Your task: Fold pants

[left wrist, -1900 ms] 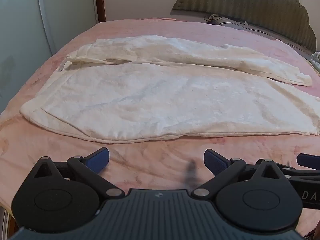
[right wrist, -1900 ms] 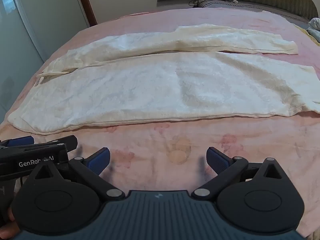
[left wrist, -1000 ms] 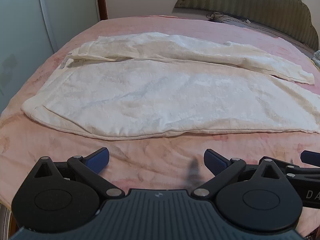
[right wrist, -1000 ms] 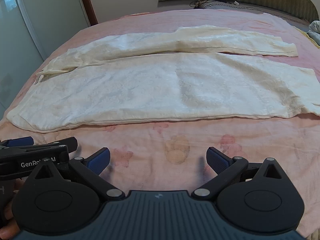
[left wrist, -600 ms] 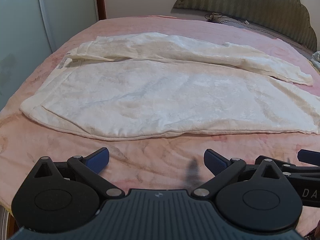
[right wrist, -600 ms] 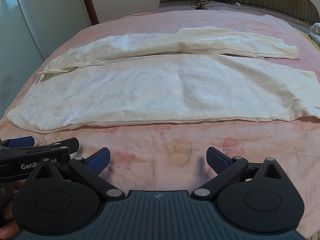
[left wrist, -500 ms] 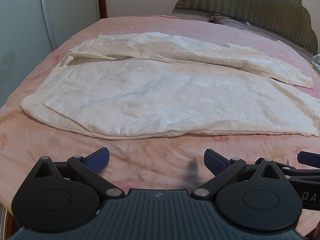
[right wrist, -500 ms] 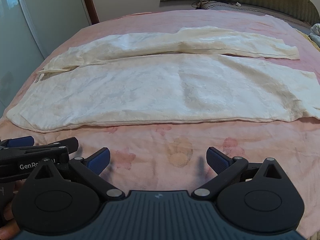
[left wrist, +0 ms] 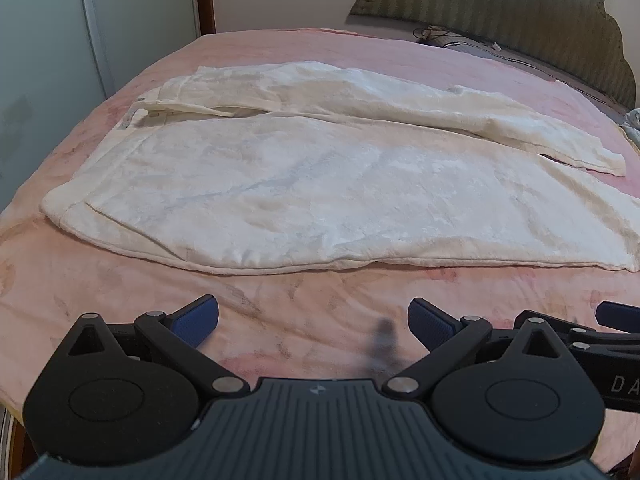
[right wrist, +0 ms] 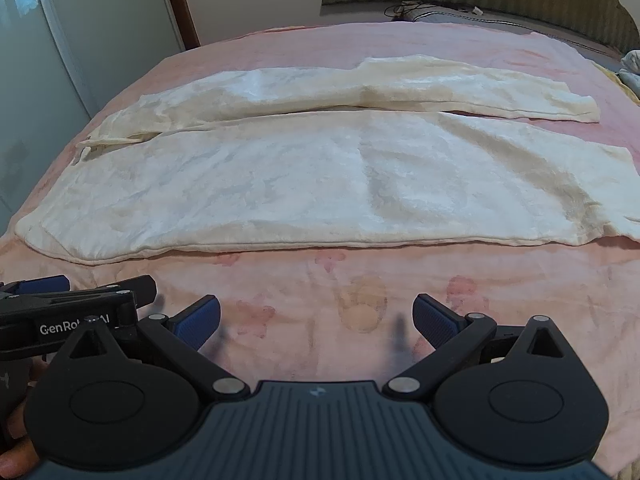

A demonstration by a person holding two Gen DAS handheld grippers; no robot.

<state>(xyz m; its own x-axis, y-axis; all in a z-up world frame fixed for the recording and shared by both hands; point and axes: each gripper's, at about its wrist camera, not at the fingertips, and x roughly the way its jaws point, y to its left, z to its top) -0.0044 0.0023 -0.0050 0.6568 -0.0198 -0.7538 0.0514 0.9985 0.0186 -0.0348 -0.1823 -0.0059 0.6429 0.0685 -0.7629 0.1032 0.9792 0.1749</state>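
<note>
Cream-white pants lie spread flat across the pink bed, waistband at the left, both legs running to the right. The right wrist view shows the same pants with the far leg lying beside the near leg. My left gripper hovers open over bare blanket just short of the pants' near edge, nothing between its blue pads. My right gripper is open too, also over the blanket in front of the near leg. Each gripper shows at the other's frame edge.
The pink blanket covers the bed. A padded headboard stands at the far right end, with a grey pillow and a cable below it. A pale wardrobe door lines the left side. Some bundled cloth sits at the right edge.
Both cameras have drifted slightly; the pants lie as before and both grippers stay open in front of them.
</note>
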